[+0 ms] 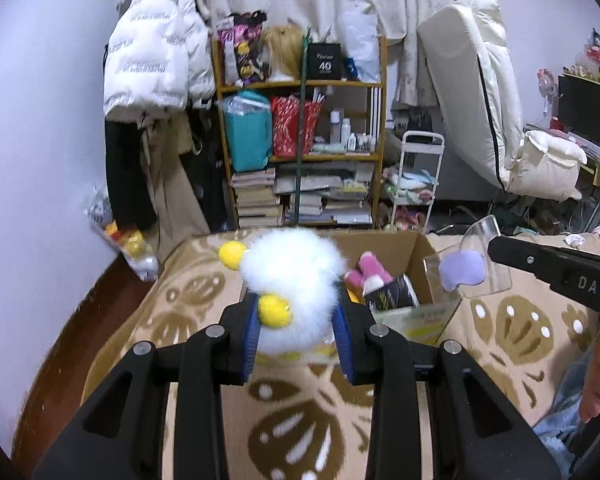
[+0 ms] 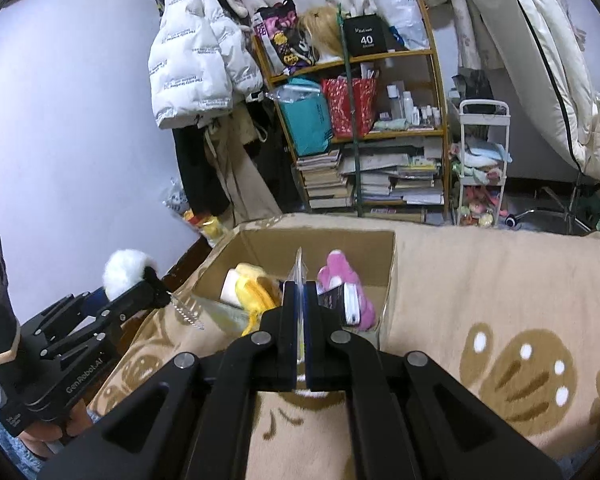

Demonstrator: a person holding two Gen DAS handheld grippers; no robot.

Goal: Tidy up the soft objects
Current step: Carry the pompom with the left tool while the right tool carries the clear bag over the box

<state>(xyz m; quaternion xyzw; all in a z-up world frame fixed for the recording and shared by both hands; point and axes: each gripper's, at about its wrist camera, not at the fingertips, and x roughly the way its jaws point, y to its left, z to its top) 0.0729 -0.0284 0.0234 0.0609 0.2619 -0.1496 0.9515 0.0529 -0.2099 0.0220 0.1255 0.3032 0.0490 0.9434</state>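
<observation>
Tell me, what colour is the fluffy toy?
White fluff with yellow balls on the toy, clearest in the left wrist view, in the left gripper.

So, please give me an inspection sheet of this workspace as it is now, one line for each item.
Surface: beige blanket with brown prints.
Job's things: white fluffy toy; clear bag holding a purple piece; open cardboard box with pink plush and yellow plush inside.
Clutter: shelf full of books and bags.
Grippers: left tool shut on toy; right tool shut on bag.
Cables: nothing seen.
Surroundings: white jacket, curtain, chair.
</observation>
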